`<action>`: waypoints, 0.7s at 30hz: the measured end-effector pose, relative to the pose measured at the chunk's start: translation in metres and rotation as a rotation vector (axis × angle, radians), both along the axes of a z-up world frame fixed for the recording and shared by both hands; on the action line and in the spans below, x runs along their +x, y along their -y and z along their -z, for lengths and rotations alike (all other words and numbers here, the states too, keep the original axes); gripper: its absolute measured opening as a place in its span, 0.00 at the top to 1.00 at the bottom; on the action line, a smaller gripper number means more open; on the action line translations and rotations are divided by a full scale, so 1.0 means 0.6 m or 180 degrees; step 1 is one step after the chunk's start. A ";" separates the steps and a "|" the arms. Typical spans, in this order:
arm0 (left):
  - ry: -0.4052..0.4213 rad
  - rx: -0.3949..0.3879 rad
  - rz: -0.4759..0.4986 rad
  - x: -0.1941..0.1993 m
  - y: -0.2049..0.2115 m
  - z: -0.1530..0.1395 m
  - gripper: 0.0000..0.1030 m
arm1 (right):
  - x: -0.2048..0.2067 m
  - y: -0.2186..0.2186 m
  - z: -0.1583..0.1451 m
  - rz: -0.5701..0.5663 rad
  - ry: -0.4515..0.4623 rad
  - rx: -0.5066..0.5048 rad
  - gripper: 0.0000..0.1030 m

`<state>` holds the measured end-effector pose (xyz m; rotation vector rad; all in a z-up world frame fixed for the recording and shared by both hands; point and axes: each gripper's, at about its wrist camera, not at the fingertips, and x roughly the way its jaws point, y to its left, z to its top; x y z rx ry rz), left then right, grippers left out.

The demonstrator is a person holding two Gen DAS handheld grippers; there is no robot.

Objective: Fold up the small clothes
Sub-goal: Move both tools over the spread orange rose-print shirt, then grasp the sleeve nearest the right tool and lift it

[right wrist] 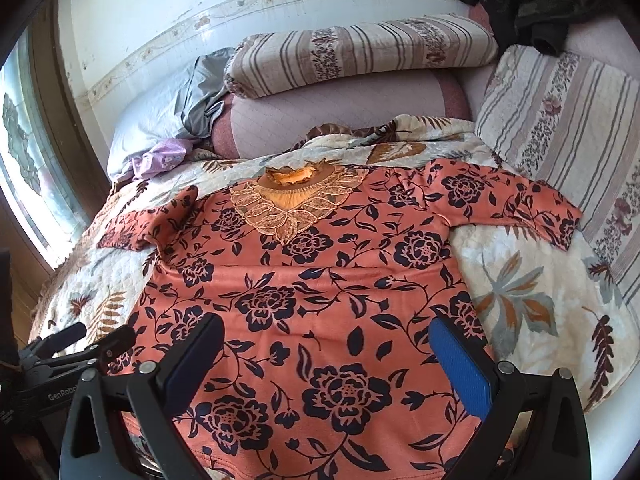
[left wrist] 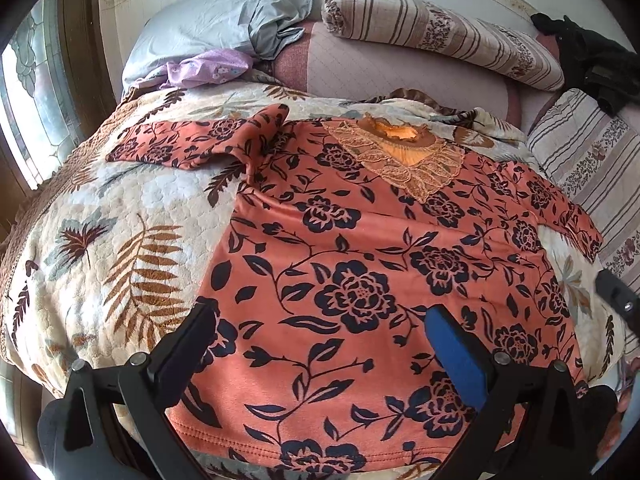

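Note:
An orange blouse with dark flower print lies spread flat, face up, on the bed, lace collar at the far end, sleeves out to both sides. It also shows in the right wrist view. My left gripper is open and empty above the blouse's lower left part, near the hem. My right gripper is open and empty above the lower part of the blouse. The left gripper shows at the left edge of the right wrist view.
A leaf-patterned quilt covers the bed. Striped rolled bedding, a grey pillow and a purple cloth lie at the far end. A striped cushion and dark clothes are at the right. A window is at the left.

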<state>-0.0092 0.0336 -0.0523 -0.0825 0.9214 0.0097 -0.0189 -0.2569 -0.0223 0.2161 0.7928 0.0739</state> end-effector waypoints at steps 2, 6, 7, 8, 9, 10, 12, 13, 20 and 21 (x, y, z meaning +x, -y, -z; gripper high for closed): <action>-0.0066 0.0020 -0.0079 0.011 -0.022 0.017 0.00 | 0.006 0.060 0.013 0.0130 -0.0105 0.0362 0.00; -0.0146 0.0118 -0.0228 0.032 -0.062 0.040 0.00 | 0.041 0.222 0.038 0.0611 -0.0115 0.0664 0.00; -0.0161 0.0132 -0.0255 0.037 -0.069 0.045 0.00 | 0.053 0.270 0.046 0.0735 -0.0040 0.0853 0.00; -0.0173 0.0140 -0.0277 0.041 -0.075 0.050 0.00 | 0.066 0.323 0.055 0.0889 0.0013 0.1066 0.00; -0.0186 0.0139 -0.0298 0.044 -0.081 0.055 0.00 | 0.081 0.375 0.066 0.1052 0.0022 0.1262 0.00; -0.0204 0.0124 -0.0317 0.048 -0.086 0.060 0.00 | 0.096 0.424 0.078 0.1195 0.0023 0.1450 0.00; -0.0249 0.0081 -0.0350 0.056 -0.092 0.070 0.00 | 0.128 0.506 0.106 0.1473 -0.0067 0.1639 0.02; -0.0263 0.0065 -0.0366 0.058 -0.093 0.075 0.00 | 0.145 0.539 0.119 0.1596 -0.0116 0.1643 0.04; -0.0342 0.0023 -0.0362 0.070 -0.093 0.099 0.00 | 0.226 0.653 0.179 0.2031 -0.0352 0.1896 0.31; -0.0357 0.0011 -0.0359 0.072 -0.094 0.103 0.00 | 0.239 0.655 0.183 0.2040 -0.0425 0.1802 0.36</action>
